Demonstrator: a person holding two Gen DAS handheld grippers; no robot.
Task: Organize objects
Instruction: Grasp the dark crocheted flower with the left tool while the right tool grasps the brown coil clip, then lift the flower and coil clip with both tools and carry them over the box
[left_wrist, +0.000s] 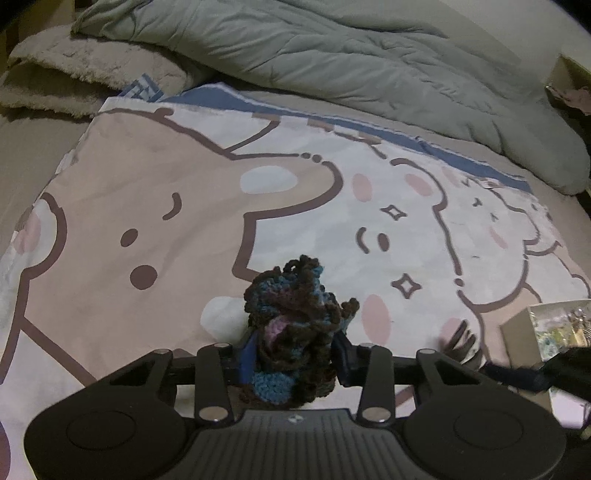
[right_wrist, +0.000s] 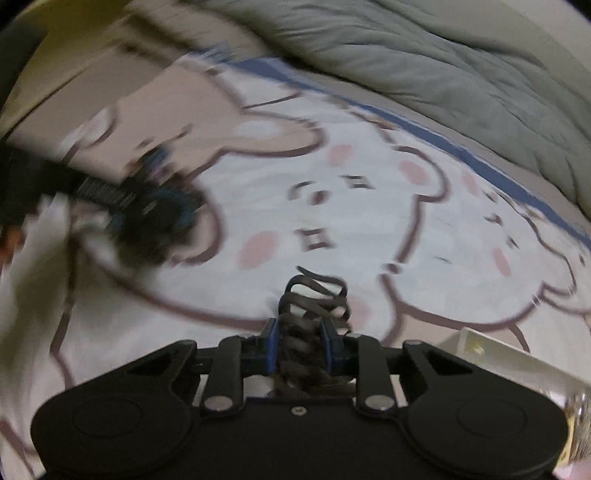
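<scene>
My left gripper is shut on a crocheted scrunchie of brown, blue and pink yarn, held above the cartoon bear bedsheet. My right gripper is shut on a dark spiral hair tie, also above the sheet. The right wrist view is blurred; the left gripper with the scrunchie shows at its left. The right gripper with the spiral hair tie shows low right in the left wrist view.
A clear box holding small items sits at the right on the bed; its edge shows in the right wrist view. A grey-green duvet is bunched at the back, a fluffy beige blanket at the back left.
</scene>
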